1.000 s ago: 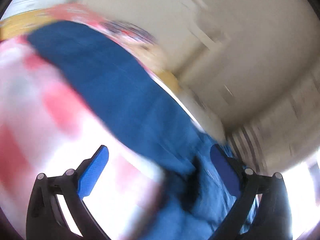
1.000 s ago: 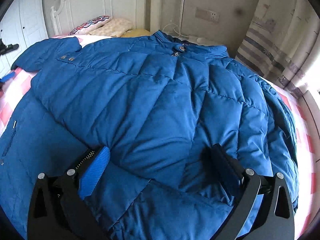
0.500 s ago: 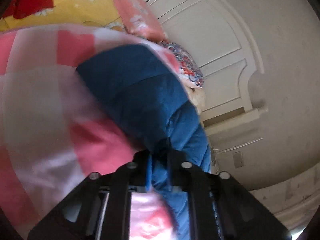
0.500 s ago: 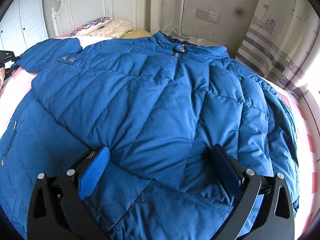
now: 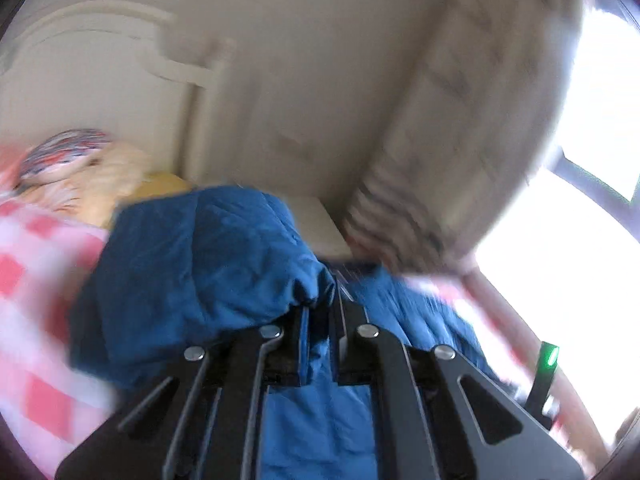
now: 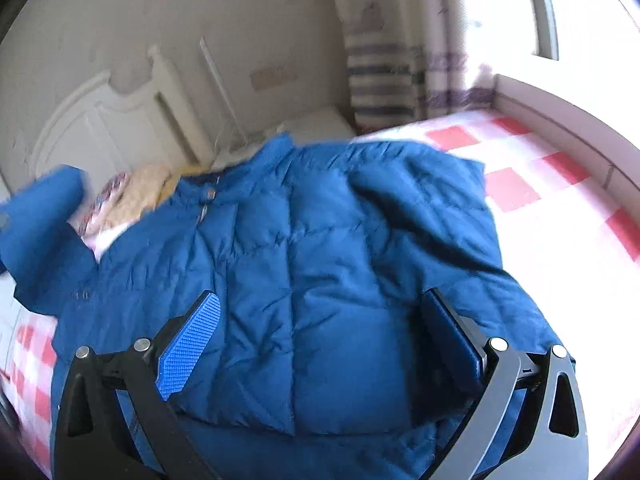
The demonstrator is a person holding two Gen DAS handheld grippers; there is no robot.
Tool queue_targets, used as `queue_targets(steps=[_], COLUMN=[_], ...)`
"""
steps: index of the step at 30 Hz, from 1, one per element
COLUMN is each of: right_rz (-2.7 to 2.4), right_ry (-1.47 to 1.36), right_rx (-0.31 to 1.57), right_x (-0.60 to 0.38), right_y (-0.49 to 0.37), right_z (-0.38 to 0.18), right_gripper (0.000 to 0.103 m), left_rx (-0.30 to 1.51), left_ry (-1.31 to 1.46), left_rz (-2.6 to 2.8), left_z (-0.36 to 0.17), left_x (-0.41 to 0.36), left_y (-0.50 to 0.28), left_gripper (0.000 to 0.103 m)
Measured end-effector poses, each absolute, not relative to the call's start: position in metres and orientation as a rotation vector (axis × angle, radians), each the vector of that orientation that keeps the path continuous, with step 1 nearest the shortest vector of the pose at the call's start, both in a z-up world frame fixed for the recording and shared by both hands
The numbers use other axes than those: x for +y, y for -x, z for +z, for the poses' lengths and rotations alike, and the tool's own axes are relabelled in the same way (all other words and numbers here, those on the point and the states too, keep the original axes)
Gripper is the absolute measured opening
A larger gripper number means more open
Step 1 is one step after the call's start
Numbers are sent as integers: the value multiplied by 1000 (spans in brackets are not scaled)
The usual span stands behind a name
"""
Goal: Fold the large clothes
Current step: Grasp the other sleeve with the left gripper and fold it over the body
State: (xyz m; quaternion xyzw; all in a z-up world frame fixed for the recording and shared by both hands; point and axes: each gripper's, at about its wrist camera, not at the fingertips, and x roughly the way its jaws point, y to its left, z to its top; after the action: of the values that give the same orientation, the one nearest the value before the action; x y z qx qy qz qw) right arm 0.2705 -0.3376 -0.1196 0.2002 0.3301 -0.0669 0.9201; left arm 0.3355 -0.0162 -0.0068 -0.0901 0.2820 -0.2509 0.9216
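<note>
A large blue quilted jacket (image 6: 320,248) lies spread on a bed with a pink and white checked sheet (image 6: 560,216). My left gripper (image 5: 320,320) is shut on the jacket's sleeve (image 5: 200,264) and holds it bunched up above the bed. That raised sleeve also shows at the left edge of the right wrist view (image 6: 36,216). My right gripper (image 6: 324,344) is open and hovers over the jacket's lower body, with blue pads (image 6: 188,348) on either side, holding nothing.
Pillows (image 6: 128,200) lie at the head of the bed against a white headboard (image 6: 108,128). A striped curtain (image 6: 380,80) and a bright window (image 5: 600,120) stand on the right. A white nightstand (image 5: 316,224) stands beside the bed.
My left gripper, open a second ago, closed on the sleeve and has lifted and swung it over toward the jacket body. My right gripper has pulled back and tilted up, still open.
</note>
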Motion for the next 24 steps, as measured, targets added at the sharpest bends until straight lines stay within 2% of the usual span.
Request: queue_targets(steps=[3,4,5,6,7,8,12,13,14,16,19,21,24], right_rz=[-140,-142,-140,-138,-138,-136,-134,-133,-133,-132,-132,-134,-138], right_ry=[-509,-540,-573,-600,-614,-623,-601,-597,-595,-592,-581,-564,-533], right_rx=[613,598,591,591,588,583,583,583,582,582,595,603,617], right_x=[-356,-362,-368,-375,-377,-379,-375,-375,-374,-374,-373,-370,-364], right_y=[-259,-257,-256,-255,-255,-255,-257,-255,-254,-254,-256,-259,-260], right_z=[-120,-121,-123,-124,-125,-126,-123,-123,-122,-122,-124,-123,-123], right_gripper=[97,97,97,97,97,97,98,98,98,98,98,98,98], left_rx=[725,770,802,815,814,795,660,594,540,522,656,760,869], left_ry=[66,6,-64,-120,-181,-250,-255,-203,-138,-23,98,130,112], left_rz=[-559,-562,-557,-544,-528,-509,-497,-475,-442,-361,-204,-167,-94], left_z=[-58,-76,-90,-99,-106,-107,-70,-53,-40,-32,-53,-71,-94], left_x=[-71,-87,-100,-109,-114,-116,-86,-66,-42,2,61,83,95], left_y=[-334,-331,-325,-319,-314,-305,-275,-268,-263,-261,-283,-296,-316], left_gripper=[14,21,39,51,75,82,85,95,101,101,97,89,87])
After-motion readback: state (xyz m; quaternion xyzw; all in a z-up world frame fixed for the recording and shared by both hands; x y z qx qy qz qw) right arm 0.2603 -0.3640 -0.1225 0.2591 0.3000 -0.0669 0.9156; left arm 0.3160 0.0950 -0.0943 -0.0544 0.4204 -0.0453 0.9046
